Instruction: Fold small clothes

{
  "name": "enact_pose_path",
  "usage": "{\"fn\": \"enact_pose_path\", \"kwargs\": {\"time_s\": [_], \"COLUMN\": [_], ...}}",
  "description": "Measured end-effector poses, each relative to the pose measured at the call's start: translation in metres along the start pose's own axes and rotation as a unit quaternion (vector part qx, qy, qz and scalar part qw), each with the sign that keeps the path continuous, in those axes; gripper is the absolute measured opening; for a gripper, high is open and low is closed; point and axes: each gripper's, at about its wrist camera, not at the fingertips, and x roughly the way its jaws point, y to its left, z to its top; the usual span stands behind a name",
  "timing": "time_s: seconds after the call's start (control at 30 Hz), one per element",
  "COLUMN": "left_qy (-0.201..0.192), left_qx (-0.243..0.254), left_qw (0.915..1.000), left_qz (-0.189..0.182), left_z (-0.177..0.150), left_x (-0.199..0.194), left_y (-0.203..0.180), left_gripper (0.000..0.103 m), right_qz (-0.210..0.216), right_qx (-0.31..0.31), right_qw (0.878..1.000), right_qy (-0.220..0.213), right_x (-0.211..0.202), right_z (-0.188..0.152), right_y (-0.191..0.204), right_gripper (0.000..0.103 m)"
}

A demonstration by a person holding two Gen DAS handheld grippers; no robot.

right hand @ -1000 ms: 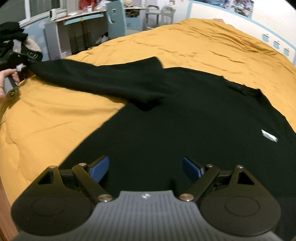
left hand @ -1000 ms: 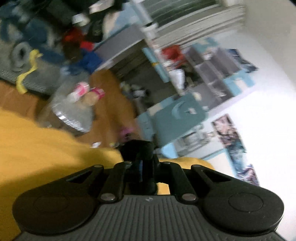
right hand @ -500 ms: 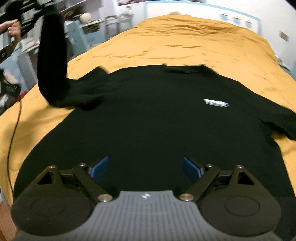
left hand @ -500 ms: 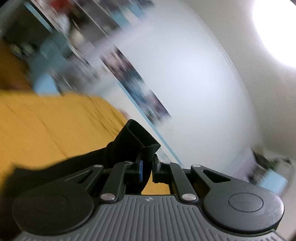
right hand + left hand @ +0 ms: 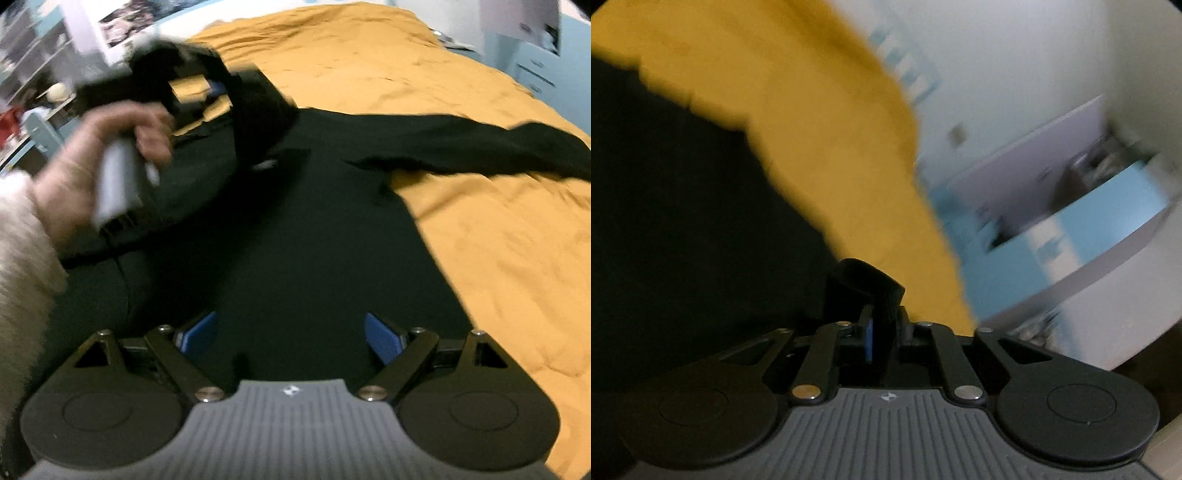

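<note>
Left gripper clamped on soft, limp black sweater cuff; right gripper spread wide, empty; best gripped at hems.

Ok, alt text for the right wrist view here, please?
The right gripper, jaws wide open, hovers over a black long-sleeved top spread on a mustard bedspread. At left, the person's hand holds the left gripper, which carries one sleeve over the top's body.

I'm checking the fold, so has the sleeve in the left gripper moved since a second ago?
Yes. The sleeve, clamped in the left gripper, has swung from the bedspread's left side inward, over the sweater's body.
</note>
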Motion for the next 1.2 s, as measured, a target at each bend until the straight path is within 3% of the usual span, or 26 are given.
{"fn": "enact_pose_path", "kwargs": {"time_s": [0.03, 0.07, 0.1, 0.17, 0.27, 0.33, 0.37, 0.43, 0.53, 0.57, 0.6, 0.67, 0.77, 0.83, 0.9, 1.03, 1.07, 1.1, 1.13, 1.2], "left_qy": [0.023, 0.049, 0.069, 0.060, 0.012, -0.011, -0.006, 0.029, 0.080, 0.079, 0.074, 0.062, 0.022, -0.008, -0.019, -0.011, -0.008, -0.003, 0.004, 0.013], "left_qx": [-0.011, -0.025, -0.031, -0.002, 0.095, 0.135, 0.146, 0.165, 0.206, 0.217, 0.218, 0.212, 0.162, 0.146, 0.142, 0.152, 0.153, 0.153, 0.151, 0.146], "left_qw": [0.9993, 0.9969, 0.9936, 0.9919, 0.9885, 0.9830, 0.9785, 0.9618, 0.9143, 0.9036, 0.8984, 0.9011, 0.9301, 0.9446, 0.9466, 0.9334, 0.9303, 0.9275, 0.9255, 0.9222], "left_qz": [0.027, 0.057, 0.084, 0.112, 0.117, 0.124, 0.145, 0.217, 0.340, 0.361, 0.374, 0.373, 0.329, 0.294, 0.289, 0.325, 0.333, 0.341, 0.347, 0.358], "left_z": [-0.001, 0.000, 0.001, -0.003, 0.002, 0.007, 0.009, 0.011, 0.015, 0.013, 0.014, 0.017, 0.020, 0.022, 0.014, 0.009, 0.007, 0.008, 0.002, 0.003], "left_x": [0.008, 0.011, 0.009, -0.016, -0.083, -0.131, -0.151, -0.172, -0.207, -0.218, -0.227, -0.242, -0.259, -0.263, -0.258, -0.235, -0.230, -0.227, -0.229, -0.226], "left_y": [0.004, 0.006, 0.006, -0.001, -0.018, -0.021, -0.022, -0.023, 0.003, 0.014, 0.024, 0.040, 0.062, 0.073, 0.081, 0.098, 0.100, 0.105, 0.109, 0.114], "left_gripper": [0.033, 0.057, 0.066, 0.078, 0.092, 0.096, 0.098, 0.098, 0.098, 0.098, 0.098, 0.098, 0.098, 0.098, 0.098, 0.098, 0.098, 0.098, 0.098, 0.097], "right_qz": [-0.005, -0.011, -0.015, -0.016, 0.009, 0.029, 0.034, 0.031, 0.015, 0.009, -0.004, -0.029, -0.010, 0.010, 0.032, 0.030, 0.027, 0.024, 0.028, 0.033], "right_qx": [0.003, 0.007, 0.011, 0.023, 0.040, 0.052, 0.055, 0.045, -0.001, -0.005, -0.001, 0.031, 0.117, 0.181, 0.208, 0.207, 0.204, 0.199, 0.192, 0.193], "right_qw": [1.000, 1.000, 1.000, 1.000, 0.999, 0.997, 0.997, 0.997, 0.996, 0.995, 0.994, 0.994, 0.991, 0.982, 0.976, 0.976, 0.977, 0.978, 0.980, 0.980], "right_qy": [0.000, -0.001, -0.003, -0.011, -0.035, -0.043, -0.044, -0.049, -0.086, -0.099, -0.106, -0.098, -0.070, -0.055, -0.049, -0.053, -0.054, -0.051, -0.038, -0.030], "right_x": [0.000, 0.000, -0.002, -0.005, -0.008, -0.005, -0.001, 0.007, 0.023, 0.032, 0.044, 0.071, 0.100, 0.116, 0.127, 0.143, 0.146, 0.150, 0.154, 0.155], "right_z": [0.000, 0.000, -0.001, 0.001, 0.009, 0.019, 0.026, 0.038, 0.056, 0.063, 0.071, 0.086, 0.097, 0.099, 0.100, 0.104, 0.106, 0.107, 0.110, 0.113], "right_y": [-0.004, -0.008, -0.013, -0.017, -0.028, -0.027, -0.025, -0.018, -0.003, -0.002, -0.002, -0.012, -0.036, -0.051, -0.059, -0.056, -0.055, -0.053, -0.051, -0.050], "right_gripper": [0.083, 0.083, 0.083, 0.083, 0.083, 0.083, 0.083, 0.083, 0.083, 0.083, 0.083, 0.082, 0.082, 0.082, 0.081, 0.079, 0.075, 0.049, 0.012, 0.012]}}
